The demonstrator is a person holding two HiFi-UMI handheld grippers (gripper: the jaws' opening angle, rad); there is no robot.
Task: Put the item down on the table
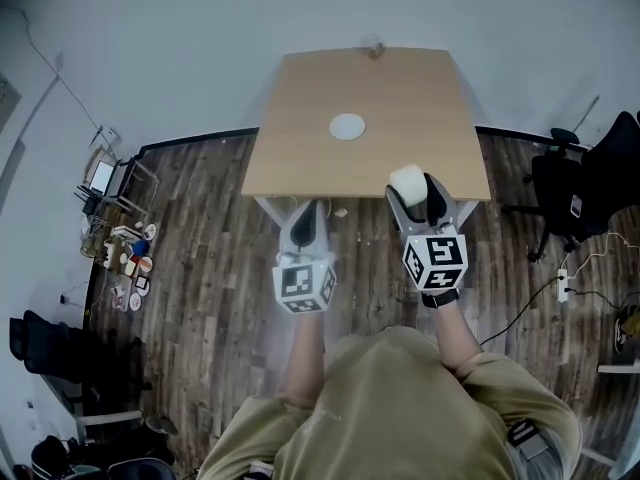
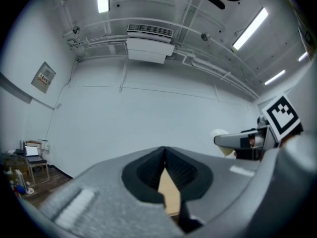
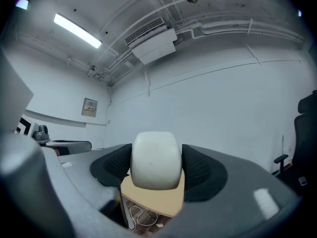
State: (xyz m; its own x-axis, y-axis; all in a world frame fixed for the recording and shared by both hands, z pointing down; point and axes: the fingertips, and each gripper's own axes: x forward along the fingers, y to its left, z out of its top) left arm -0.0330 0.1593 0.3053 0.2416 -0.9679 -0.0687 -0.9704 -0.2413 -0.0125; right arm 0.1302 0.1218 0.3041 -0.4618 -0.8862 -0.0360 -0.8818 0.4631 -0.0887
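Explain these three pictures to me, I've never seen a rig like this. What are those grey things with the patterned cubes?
There is no robot here. A person holds grey tongs in each hand, and the patterned cubes are part of them. One picture comes from a camera on the person's head, looking down. The other two come from cameras riding on each pair of tongs. The left tongs are closed and empty. The right tongs grip a white rounded item over the near edge of the wooden table. A small white disc lies on the table.
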